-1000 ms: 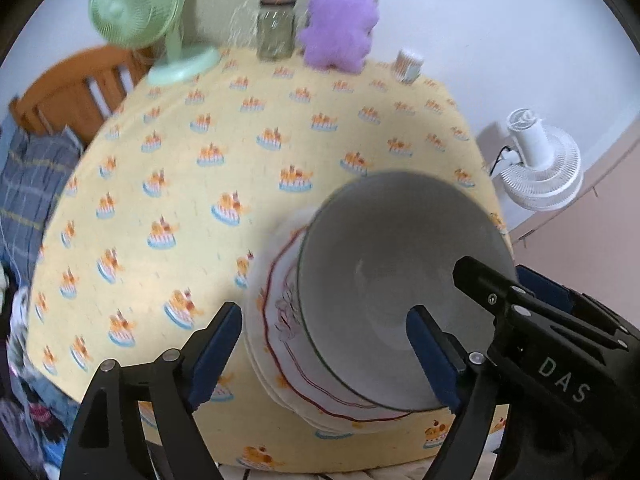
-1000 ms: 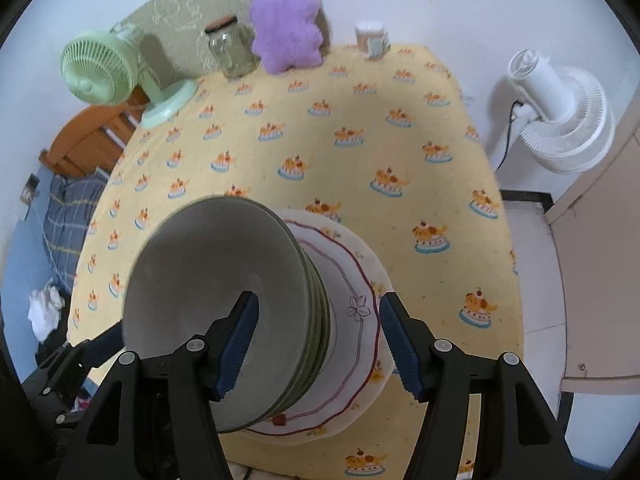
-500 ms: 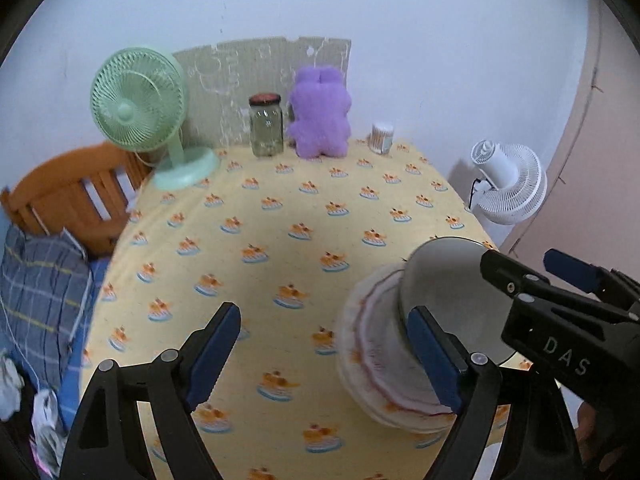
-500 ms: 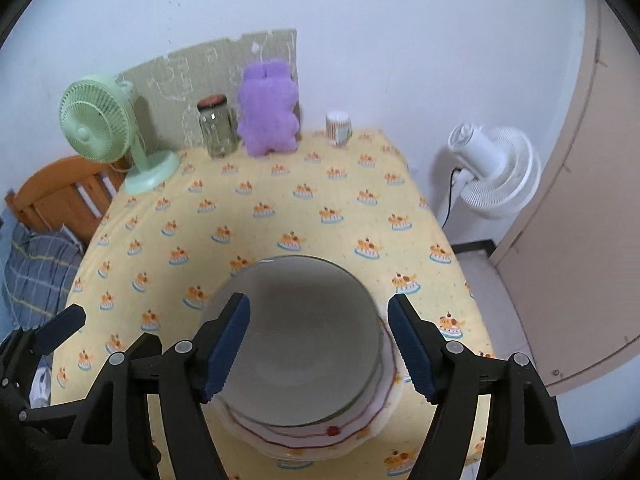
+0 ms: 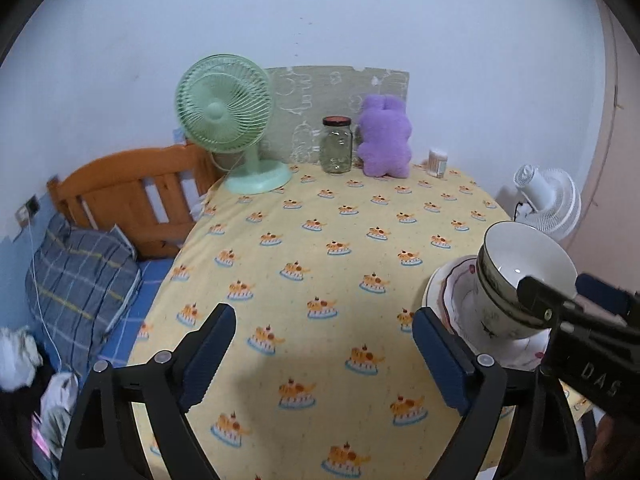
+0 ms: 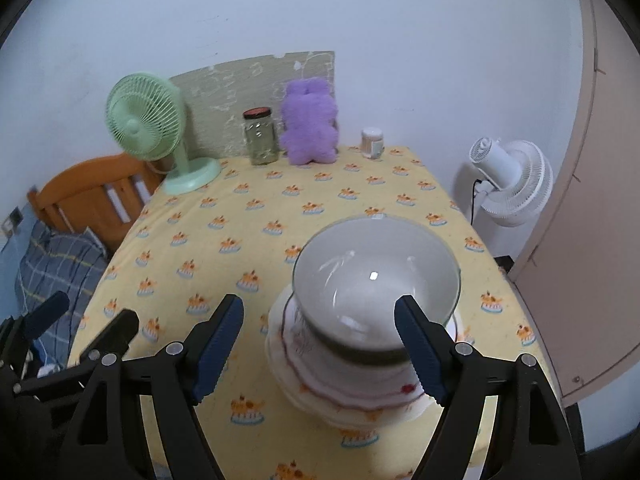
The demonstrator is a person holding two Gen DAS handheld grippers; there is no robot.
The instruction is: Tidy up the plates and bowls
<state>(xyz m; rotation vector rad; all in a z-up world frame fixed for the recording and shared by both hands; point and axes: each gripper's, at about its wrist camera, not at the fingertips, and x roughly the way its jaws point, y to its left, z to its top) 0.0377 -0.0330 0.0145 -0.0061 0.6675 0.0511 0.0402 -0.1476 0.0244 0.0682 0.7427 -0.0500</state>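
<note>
A stack of white bowls [image 6: 376, 284] sits on a pile of red-rimmed plates [image 6: 344, 384] near the front right of the yellow-clothed table [image 6: 280, 216]. My right gripper [image 6: 318, 312] hovers in front of the stack with its jaws opening. The blue pads stand apart from the bowl and hold nothing. In the left wrist view the bowls [image 5: 520, 276] and plates [image 5: 452, 296] are at the right edge. My left gripper [image 5: 322, 344] is to the left of them, jaws opening, with only tablecloth between the fingers. The right gripper [image 5: 556, 286] partly hides the bowls there.
Along the far edge stand a green fan [image 5: 224, 120], a glass jar [image 5: 337, 146], a purple plush toy [image 5: 384, 140] and a small container [image 5: 437, 162]. A wooden headboard [image 5: 132, 192] and a pillow [image 5: 76, 276] lie left. A white floor fan [image 6: 508, 180] and a door [image 6: 592, 200] are right.
Both grippers have drawn back from the stack and tilted upward, so more of the room shows. Their jaws have widened. The bowls and plates stay where they were.
</note>
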